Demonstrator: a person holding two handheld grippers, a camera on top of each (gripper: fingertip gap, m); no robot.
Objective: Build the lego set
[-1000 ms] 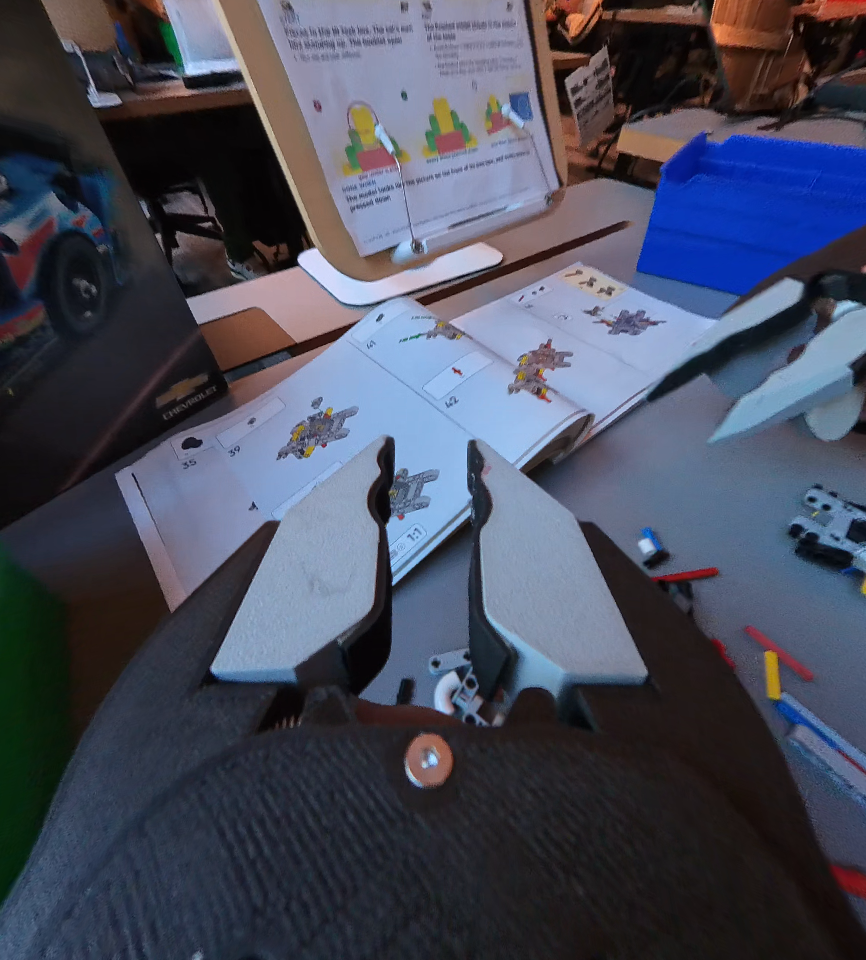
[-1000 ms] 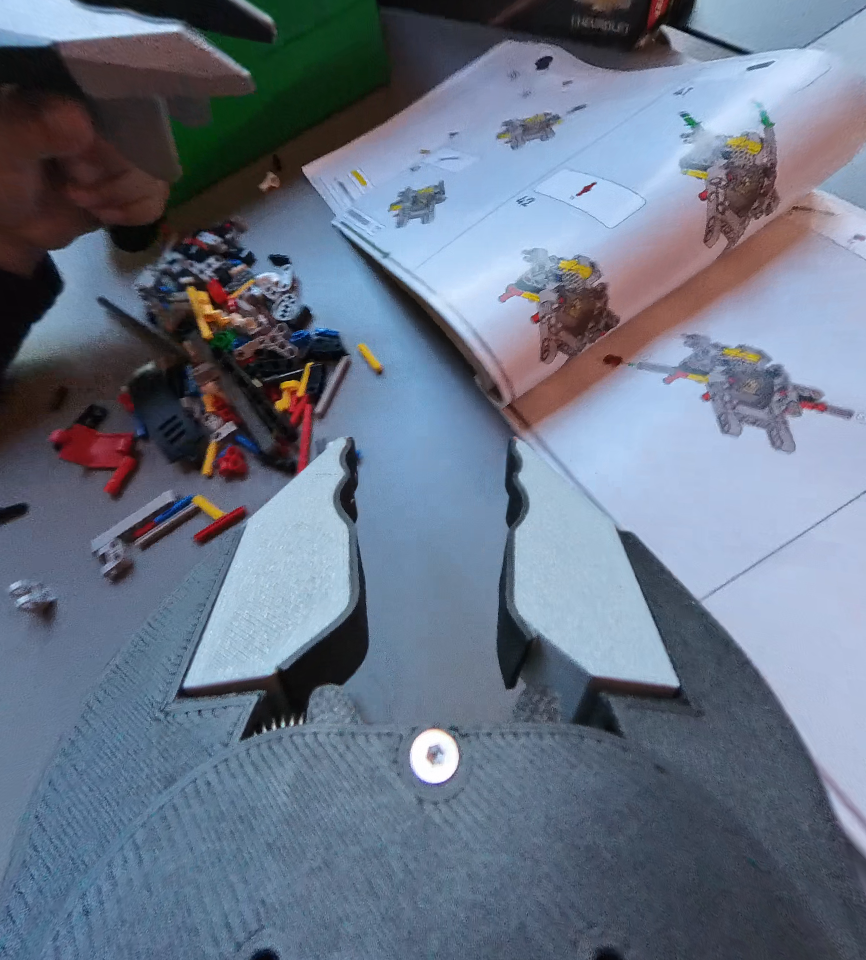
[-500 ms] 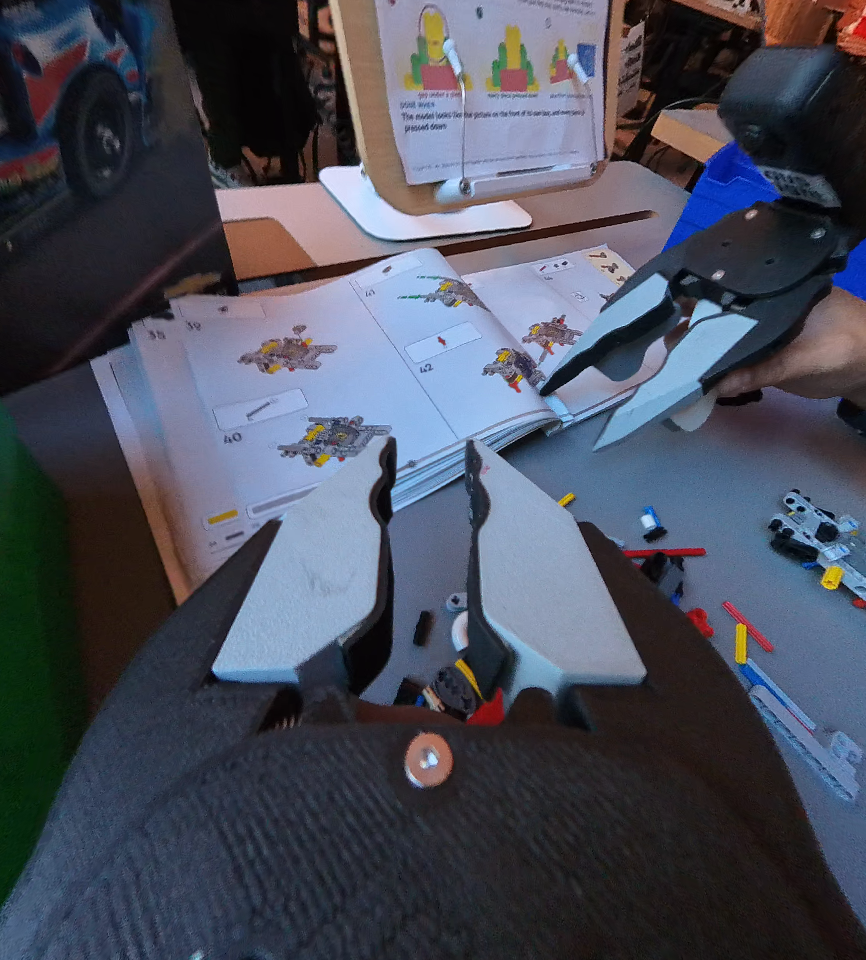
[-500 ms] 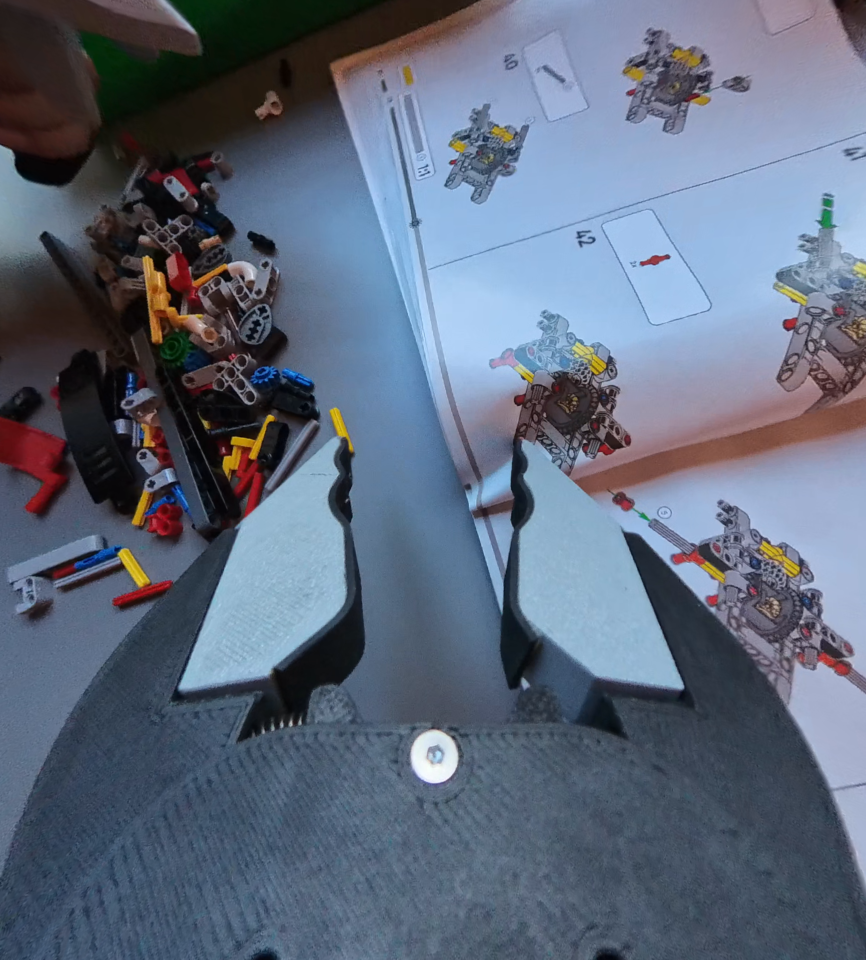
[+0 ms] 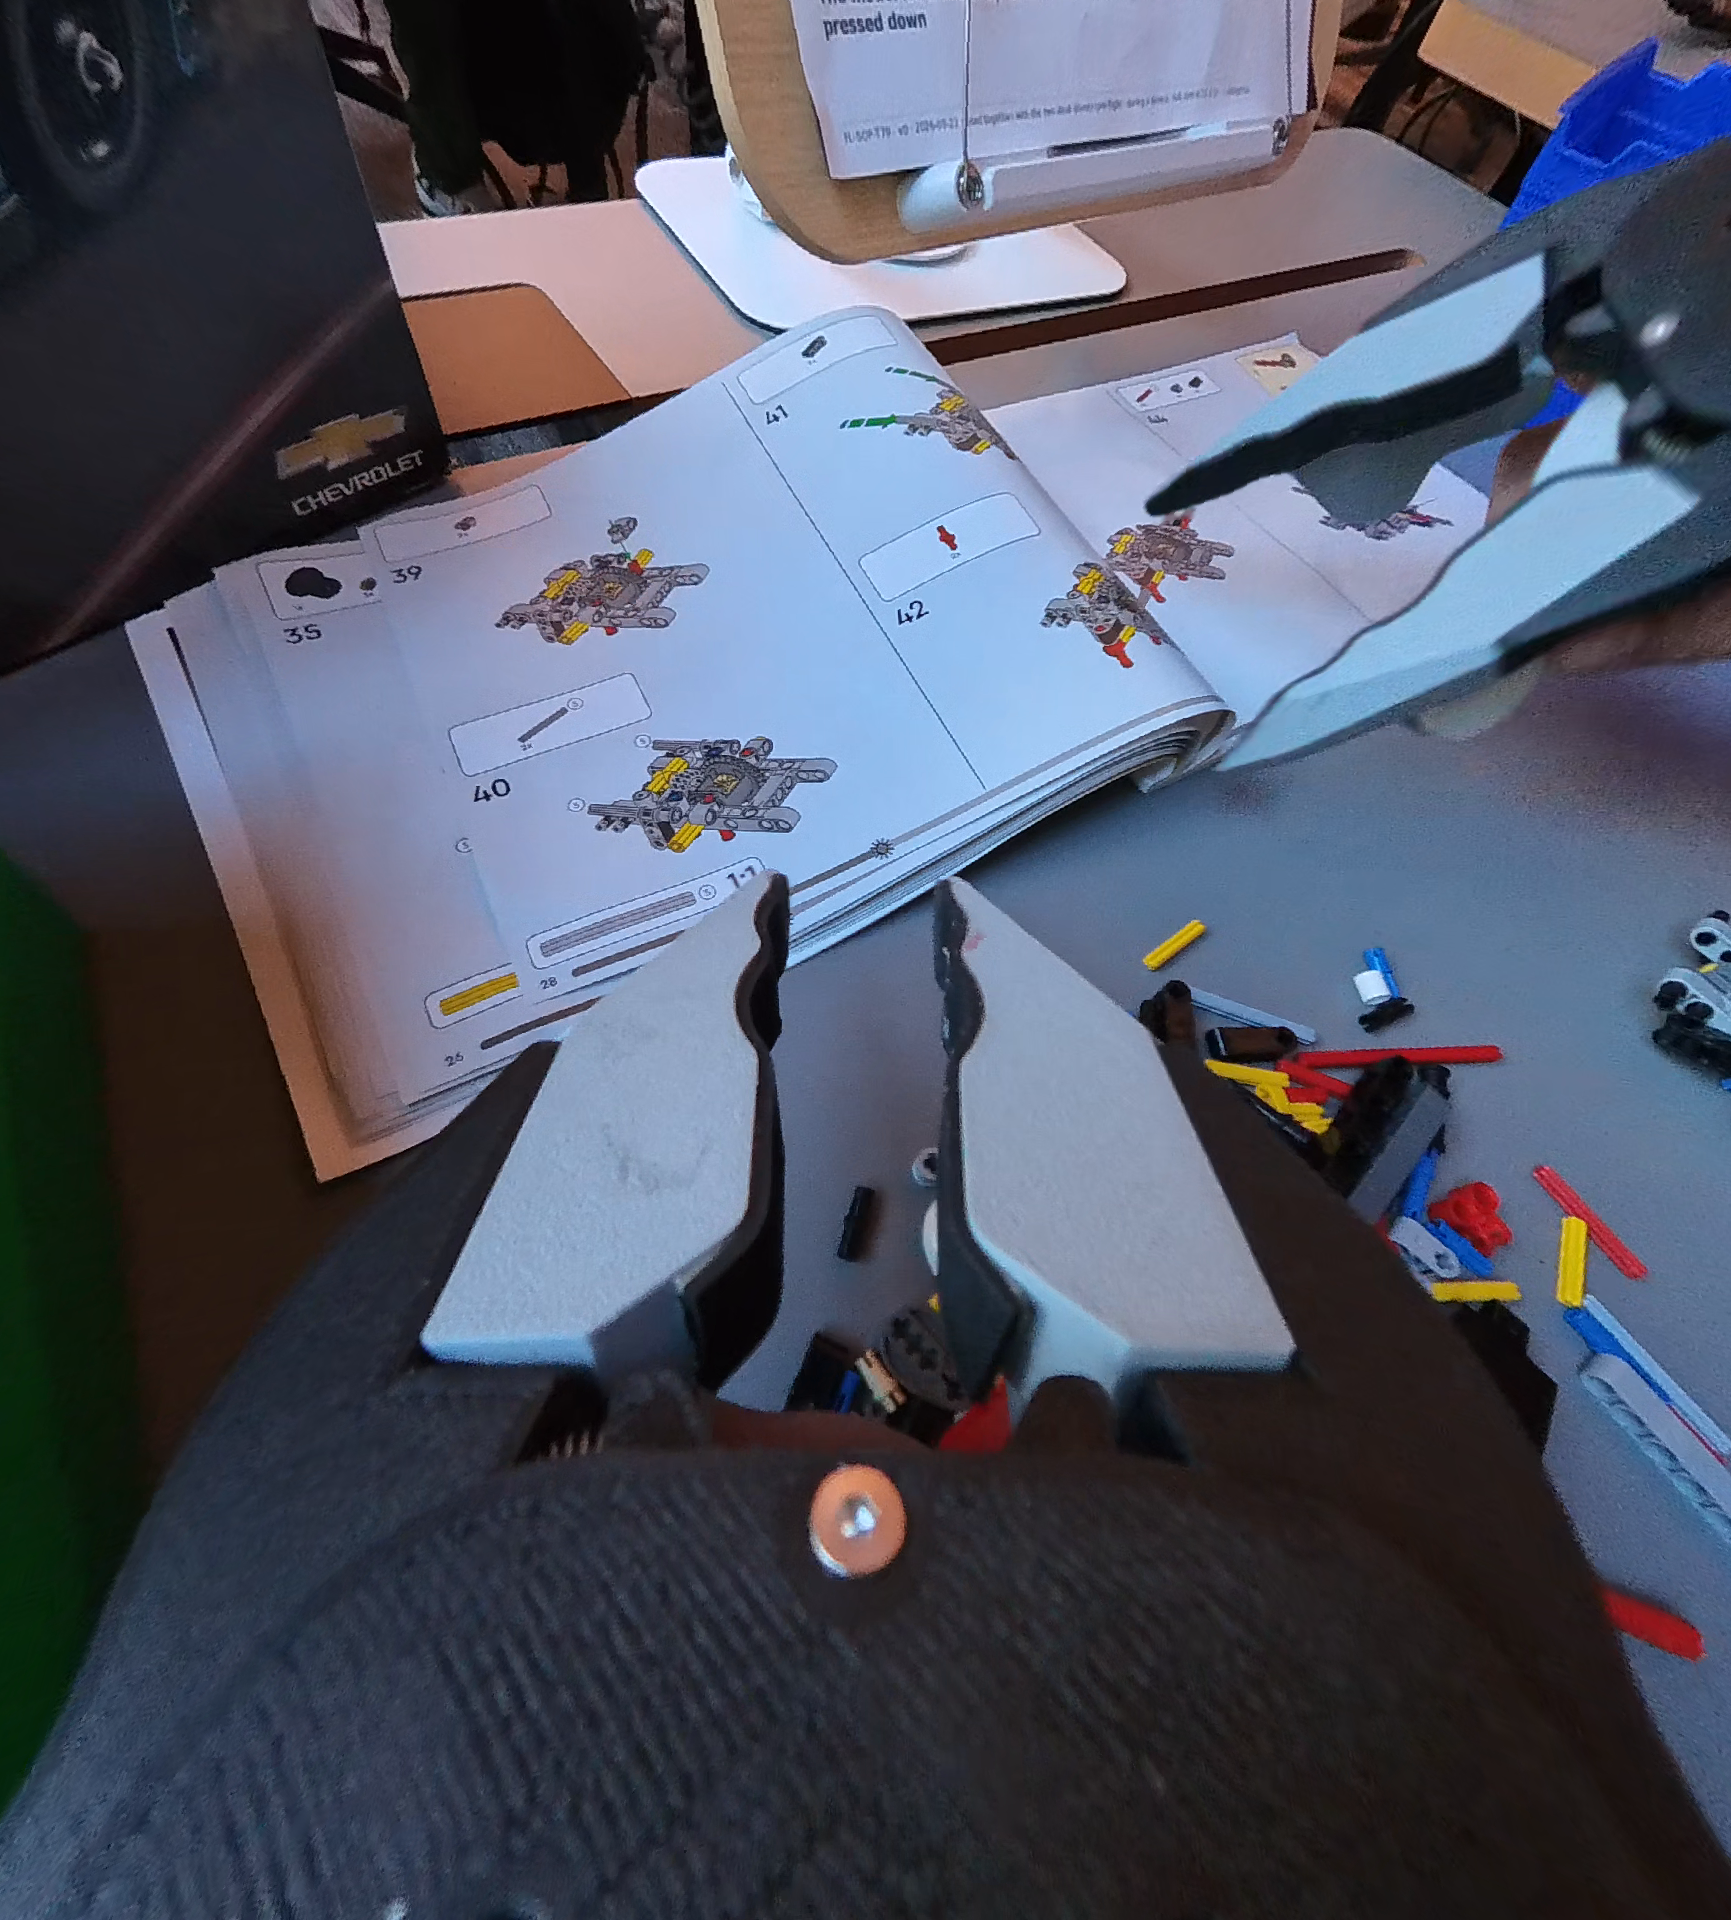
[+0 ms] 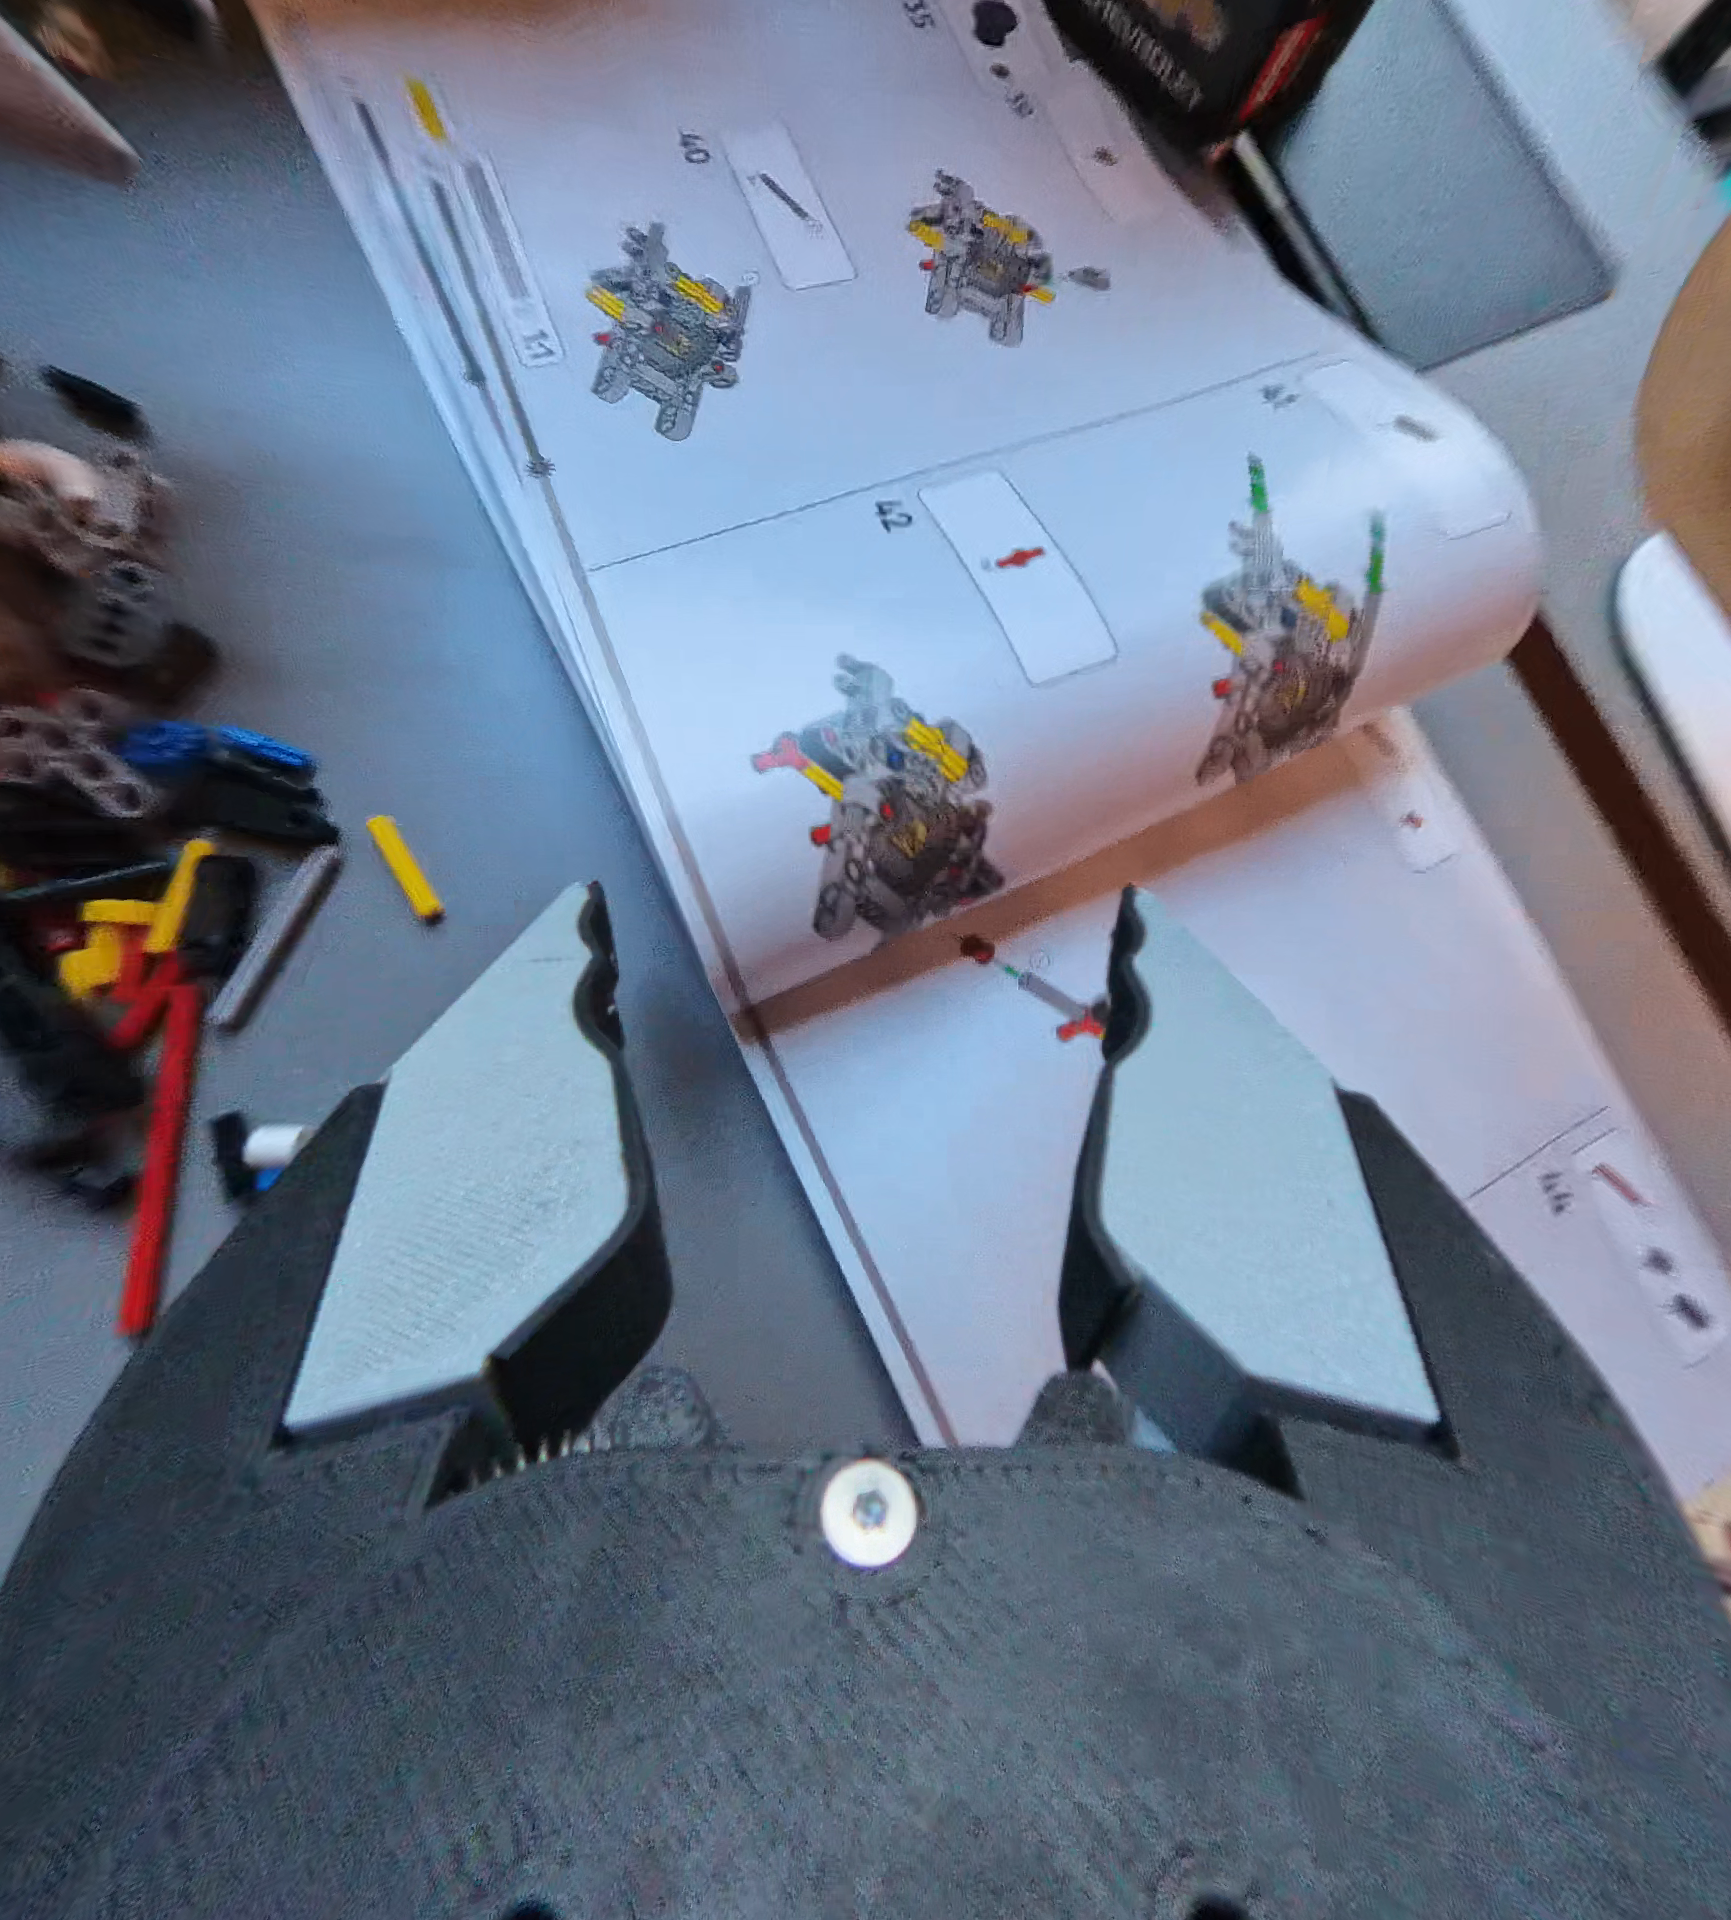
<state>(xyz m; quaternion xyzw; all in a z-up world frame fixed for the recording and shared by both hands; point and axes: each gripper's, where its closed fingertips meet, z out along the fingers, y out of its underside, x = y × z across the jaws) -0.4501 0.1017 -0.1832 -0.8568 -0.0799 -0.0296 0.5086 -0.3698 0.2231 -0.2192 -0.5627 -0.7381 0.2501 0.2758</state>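
Right gripper (image 6: 861,961) jaws spread wider over printed instruction booklet (image 6: 944,499).

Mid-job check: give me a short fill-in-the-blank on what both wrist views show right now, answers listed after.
1. The instruction booklet lies ____ on the grey table.
2. Nothing sits between the fingertips of the right tongs, which stand wide ____.
3. The loose stick lying alone between the booklet and the parts pile is ____ in colour.
4. The bin behind the right tongs is ____.

Answers: open; open; yellow; blue
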